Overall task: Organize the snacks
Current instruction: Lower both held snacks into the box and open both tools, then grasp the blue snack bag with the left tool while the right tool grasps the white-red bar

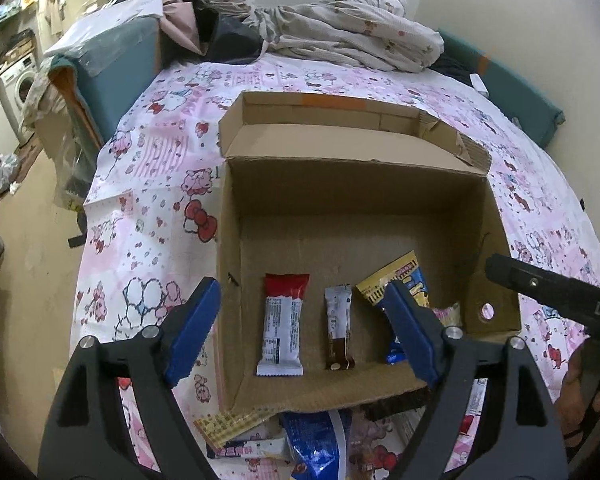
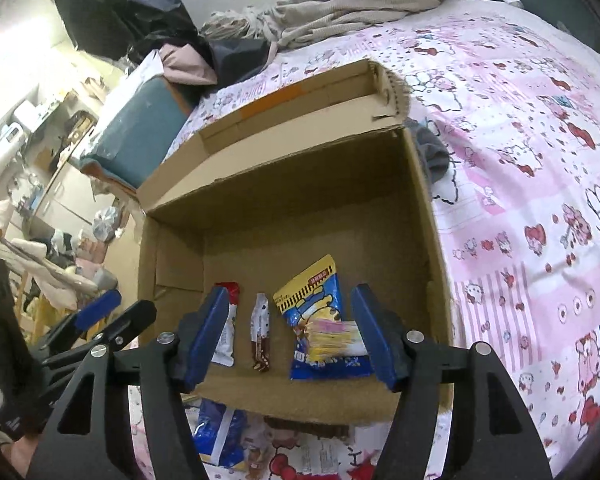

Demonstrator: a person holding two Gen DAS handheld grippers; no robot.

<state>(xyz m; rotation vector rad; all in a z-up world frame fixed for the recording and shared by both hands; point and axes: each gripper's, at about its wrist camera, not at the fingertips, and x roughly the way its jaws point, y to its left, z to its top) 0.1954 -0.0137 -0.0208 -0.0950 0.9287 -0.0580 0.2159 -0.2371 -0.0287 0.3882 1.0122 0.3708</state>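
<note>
Lining snack packets side by side in the cardboard box (image 2: 420,208); right gripper (image 2: 288,338) and left gripper (image 1: 304,326) hover wide open, empty; pink-yellow packet (image 2: 332,340) lies blurred atop the blue-yellow bag (image 2: 312,300).

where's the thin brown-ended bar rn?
The thin brown-ended bar lies flat on the floor of the cardboard box, between the red-topped white wrapper on its left and the yellow-and-blue pouch on its right.

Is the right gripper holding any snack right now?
No, the right gripper stands open and empty above the brown cardboard box, with the blue-and-yellow snack bag lying below on the box floor.
</note>
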